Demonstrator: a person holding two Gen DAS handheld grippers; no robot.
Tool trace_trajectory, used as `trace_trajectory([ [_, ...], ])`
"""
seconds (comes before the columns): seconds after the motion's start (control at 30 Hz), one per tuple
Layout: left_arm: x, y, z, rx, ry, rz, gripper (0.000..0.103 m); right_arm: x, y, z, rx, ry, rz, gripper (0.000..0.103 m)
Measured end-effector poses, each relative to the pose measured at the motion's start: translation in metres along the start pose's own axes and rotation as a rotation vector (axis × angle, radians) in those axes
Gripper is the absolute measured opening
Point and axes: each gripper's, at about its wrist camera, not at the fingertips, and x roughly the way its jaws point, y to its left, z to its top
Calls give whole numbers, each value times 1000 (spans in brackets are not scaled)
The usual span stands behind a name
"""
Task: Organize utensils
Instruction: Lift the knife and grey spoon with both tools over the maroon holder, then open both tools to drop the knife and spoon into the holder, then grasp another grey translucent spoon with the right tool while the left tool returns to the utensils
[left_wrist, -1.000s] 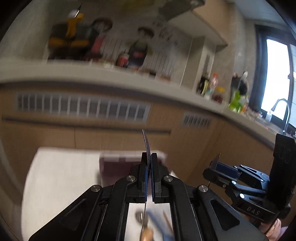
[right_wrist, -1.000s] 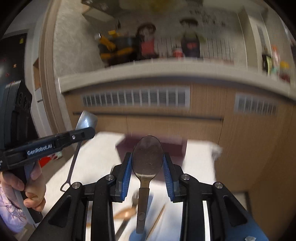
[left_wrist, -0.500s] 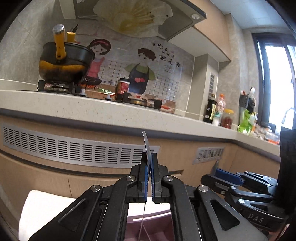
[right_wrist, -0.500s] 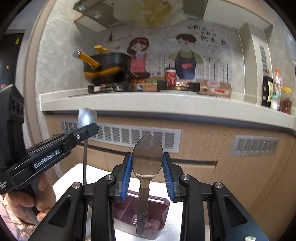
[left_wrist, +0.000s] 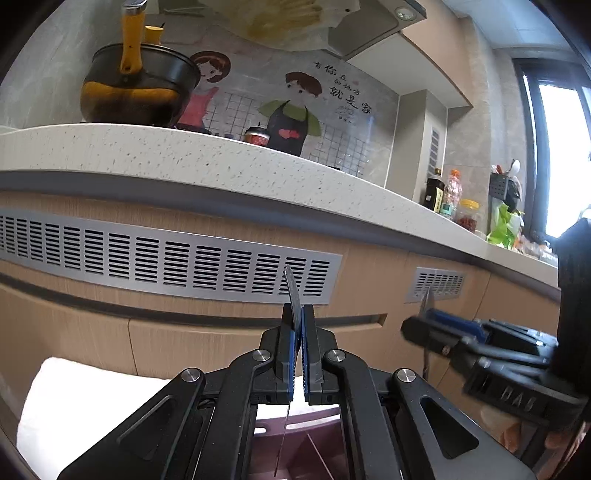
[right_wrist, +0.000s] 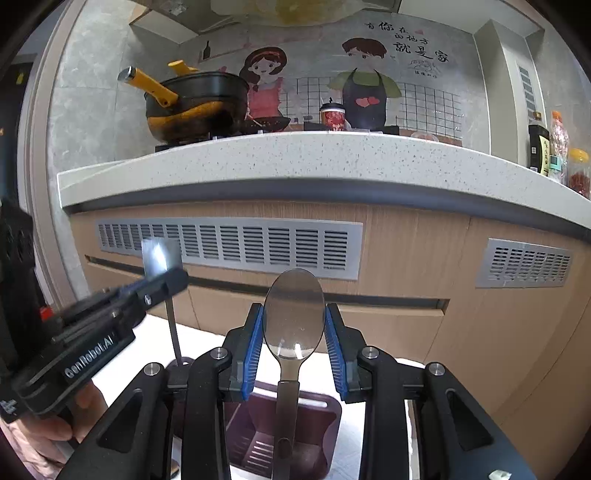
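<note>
Gripping thin flat steel utensil (left_wrist: 293, 295) edge-on, left claw (left_wrist: 298, 332) clamped shut on blade; handle hangs at 6 o'clock over maroon caddy (left_wrist: 295, 424). Light, stiff, slippery; flat faces grip best.

Right view: right claw (right_wrist: 294, 343) narrow, pinching spoon (right_wrist: 294, 310) by bowl edges; curved, slick, likely pivots; handle hangs into caddy at 6 o'clock.

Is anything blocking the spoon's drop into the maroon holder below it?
Nothing visible. The spoon hangs handle-down in the right tool, directly over the open compartment of the holder, whose slotted floor shows bare.
</note>
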Motion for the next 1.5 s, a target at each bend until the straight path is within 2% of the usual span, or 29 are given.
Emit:
trace_trajectory([
  [0.1,2,2,-7,-6,26,-1,3,2,0,-1,-5,-4,-4,29],
  [0.37,7,5,-50,-21,150,16,3,9,-2,-1,8,-19,-37,29],
  [0.57,6,9,-64,-27,181,38,5,19,1,-8,-12,17,-43,30],
  [0.6,5,10,-65,-28,188,41,6,21,2,-11,-15,35,-41,32],
  [0.63,6,9,-64,-28,193,43,6,23,1,-14,-13,57,-35,38],
  [0.73,0,10,-60,-33,202,60,9,25,-4,-27,14,102,-18,70],
  [0.83,-14,14,-51,-53,200,75,32,15,-5,-39,7,112,-37,91],
  [0.87,-24,15,-46,-56,187,86,43,8,-5,-43,3,109,-40,98],
  [0.9,-31,16,-43,-58,176,96,50,2,-5,-46,0,106,-39,100],
  [1.0,-60,18,-35,-53,155,146,55,-21,-4,-58,-2,104,-39,103],
  [1.1,-87,22,-37,-65,175,208,64,-42,-3,-75,53,141,5,103],
  [1.2,-112,28,-50,-78,231,249,67,-53,0,-96,77,228,-15,103],
  [1.37,-143,37,-86,-74,354,276,68,-64,27,-131,-106,298,-161,103],
  [1.5,-158,38,-114,-43,445,315,69,-61,48,-151,-166,378,-122,103],
])
